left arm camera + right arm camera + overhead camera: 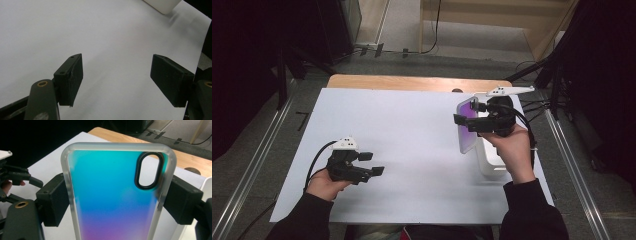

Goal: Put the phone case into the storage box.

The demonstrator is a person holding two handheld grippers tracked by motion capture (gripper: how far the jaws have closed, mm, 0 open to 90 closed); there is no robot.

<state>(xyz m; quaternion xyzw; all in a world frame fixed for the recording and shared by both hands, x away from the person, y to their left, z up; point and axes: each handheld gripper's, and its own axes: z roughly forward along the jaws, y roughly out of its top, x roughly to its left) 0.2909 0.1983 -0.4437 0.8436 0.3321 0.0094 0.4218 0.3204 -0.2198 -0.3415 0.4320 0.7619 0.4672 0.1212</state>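
Observation:
My right gripper [467, 121] is shut on a phone case [466, 131] at the table's right side and holds it upright above the white sheet. In the right gripper view the phone case [115, 195] runs from teal at the top to purple below, with a frosted rim and an oval camera hole; the two pads [53, 200] press on its long edges. My left gripper [372, 163] hovers low at the front left, open. Between its fingers [71, 78] lies only bare white sheet [105, 37].
A white stand or tray [488, 161] sits on the sheet just behind and below the case, its corner [162, 5] visible in the left gripper view. The wooden table edge [412, 81] runs along the back. Dark frames and cables flank both sides.

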